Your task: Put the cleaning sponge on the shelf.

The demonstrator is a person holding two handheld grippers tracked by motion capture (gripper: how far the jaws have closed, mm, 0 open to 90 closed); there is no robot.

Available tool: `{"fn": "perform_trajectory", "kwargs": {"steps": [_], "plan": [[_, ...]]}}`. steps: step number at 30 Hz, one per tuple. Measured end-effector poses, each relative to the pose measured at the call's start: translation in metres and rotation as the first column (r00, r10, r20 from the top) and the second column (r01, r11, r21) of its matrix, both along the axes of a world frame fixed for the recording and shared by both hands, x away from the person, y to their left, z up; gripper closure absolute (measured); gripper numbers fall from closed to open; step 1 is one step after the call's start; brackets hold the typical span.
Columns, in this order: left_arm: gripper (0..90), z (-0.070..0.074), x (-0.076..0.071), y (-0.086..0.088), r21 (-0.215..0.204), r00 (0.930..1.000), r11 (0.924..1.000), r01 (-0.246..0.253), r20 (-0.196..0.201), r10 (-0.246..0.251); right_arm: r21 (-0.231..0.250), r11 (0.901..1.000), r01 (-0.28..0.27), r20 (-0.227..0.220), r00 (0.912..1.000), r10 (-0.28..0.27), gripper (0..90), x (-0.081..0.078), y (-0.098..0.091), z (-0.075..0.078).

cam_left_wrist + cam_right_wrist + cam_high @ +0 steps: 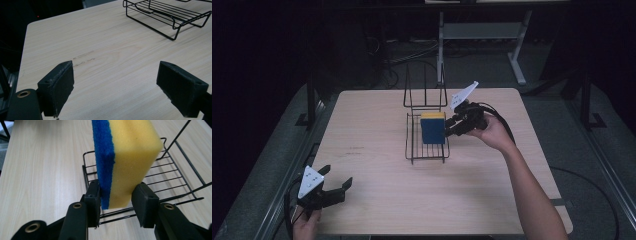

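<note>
A yellow sponge with a blue scouring face [433, 128] [125, 157] hangs on edge over the black wire rack [413, 150] [180, 155] in the middle of the table. My right gripper [447, 127] [116, 200] is shut on the sponge's near end, one pad on the blue face and one on the yellow side. My left gripper [339, 181] [115, 85] rests at the table's front left corner with its jaws open and nothing between them; in the left gripper view the wire rack [175, 23] stands farther off.
The rack has a tall wire back [425, 92] rising at its far side. The wooden table [377, 195] shows bare wood around the rack. A cable [504, 122] trails from the right gripper. Dark floor and a white table frame [517, 60] lie beyond.
</note>
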State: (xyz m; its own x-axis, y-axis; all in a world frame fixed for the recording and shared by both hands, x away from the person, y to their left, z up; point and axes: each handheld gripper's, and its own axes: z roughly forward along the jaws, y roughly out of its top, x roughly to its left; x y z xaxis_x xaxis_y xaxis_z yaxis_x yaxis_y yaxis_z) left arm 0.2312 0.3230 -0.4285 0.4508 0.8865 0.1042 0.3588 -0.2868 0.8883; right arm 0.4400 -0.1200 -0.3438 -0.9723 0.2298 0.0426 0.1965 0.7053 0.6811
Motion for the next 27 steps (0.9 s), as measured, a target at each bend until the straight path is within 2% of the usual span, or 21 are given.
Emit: {"fn": "perform_trajectory", "kwargs": {"steps": [2,9,11,13,17,18,20,21,25,26,27], "plan": [[13.9,0.000,0.000,0.000,0.003,1.0000,1.0000,0.001,0.002,-0.001,0.021,0.9997,0.012,-0.016,0.9998,-0.012,59.8,0.006,-0.003,-0.003],[13.9,0.000,0.000,0.000,0.003,1.0000,1.0000,0.001,0.002,-0.001,0.014,0.9989,0.044,-0.033,0.9985,-0.044,60.1,0.019,-0.007,-0.015],[13.9,0.000,0.000,0.000,0.007,1.0000,1.0000,0.001,0.001,-0.001,0.002,0.9993,0.038,-0.042,0.9984,-0.038,60.1,0.025,-0.007,-0.017],[13.9,0.000,0.001,0.000,0.007,1.0000,1.0000,0.002,0.000,-0.002,-0.004,0.9993,0.036,-0.038,0.9986,-0.036,60.1,0.026,-0.006,-0.016],[13.9,0.000,0.001,0.000,0.003,1.0000,1.0000,0.001,0.002,-0.001,-0.002,0.9990,0.045,0.005,0.9990,-0.045,60.0,0.034,-0.003,-0.015],[13.9,0.000,0.001,0.000,0.003,1.0000,1.0000,0.001,0.002,-0.001,0.009,0.9988,0.049,-0.014,0.9987,-0.049,60.1,0.035,-0.003,-0.016],[13.9,0.000,0.000,0.001,0.005,1.0000,1.0000,0.001,0.003,-0.001,0.008,0.9985,0.054,-0.022,0.9983,-0.053,60.1,0.037,-0.004,-0.018],[13.9,-0.001,0.001,0.002,0.002,1.0000,1.0000,0.001,0.000,-0.001,0.007,0.9980,0.063,-0.048,0.9969,-0.062,60.1,0.039,-0.004,-0.022],[13.9,0.000,0.001,0.002,0.007,1.0000,1.0000,0.001,0.002,-0.001,0.006,0.9979,0.064,-0.051,0.9967,-0.063,60.0,0.040,0.002,-0.027],[13.9,0.000,0.001,0.002,0.006,1.0000,1.0000,0.000,0.001,0.000,0.008,0.9988,0.049,-0.040,0.9980,-0.049,59.9,0.042,0.004,-0.029],[13.9,0.000,0.001,0.003,0.005,1.0000,1.0000,-0.001,0.001,0.001,-0.006,0.9981,0.062,-0.030,0.9977,-0.062,59.9,0.043,0.006,-0.032]]}}
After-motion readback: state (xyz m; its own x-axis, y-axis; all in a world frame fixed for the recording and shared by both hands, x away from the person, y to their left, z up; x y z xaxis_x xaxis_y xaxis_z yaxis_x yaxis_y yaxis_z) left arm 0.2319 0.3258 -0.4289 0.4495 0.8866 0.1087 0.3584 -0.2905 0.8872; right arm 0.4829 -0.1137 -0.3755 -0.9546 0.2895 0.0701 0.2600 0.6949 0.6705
